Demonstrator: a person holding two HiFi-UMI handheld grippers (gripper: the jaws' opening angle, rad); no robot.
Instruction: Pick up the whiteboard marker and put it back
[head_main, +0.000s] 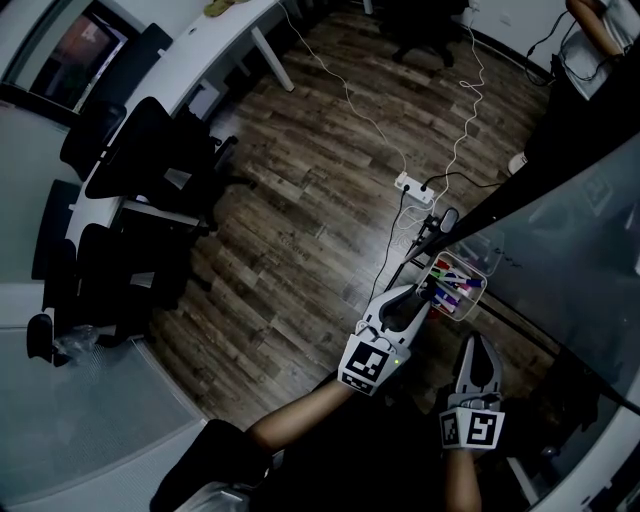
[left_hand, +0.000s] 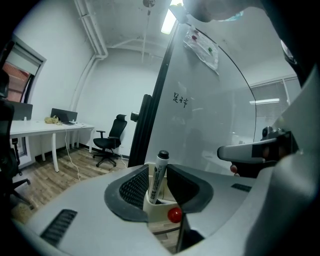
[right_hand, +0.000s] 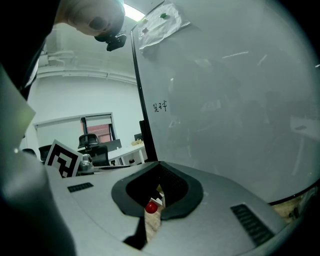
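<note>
While the left gripper (head_main: 424, 292) is resting at the marker tray (head_main: 484, 276) with its jaws spread, the whiteboard marker (left_hand: 158, 176) is standing nearly upright between them. Its lower end is sitting down in the tray and the pads are not pinching it, as far as I can judge. The marker is standing very close to the left pad, so that is where trouble is waiting. If the gripper is drawn back at a slant, that pad is likely to catch the barrel and tip the marker out, or drag the light tray along. A straight pull away looks safest.

To the right and nearer the person, the right gripper (head_main: 473, 346) is hanging with its jaws pressed together on nothing. It is risking little, unless it swings into the board's lower frame.

At the far left of the room, a white desk (head_main: 205, 48) is running along the wall, with black office chairs (head_main: 140, 150) crowding beside it. Dark wooden flooring (head_main: 300, 200) is spreading across the middle. A power strip (head_main: 415, 187) is lying on it, trailing white cables (head_main: 340, 85). The whiteboard (head_main: 570, 250) is filling the right side, carrying the tray at its lower edge.
</note>
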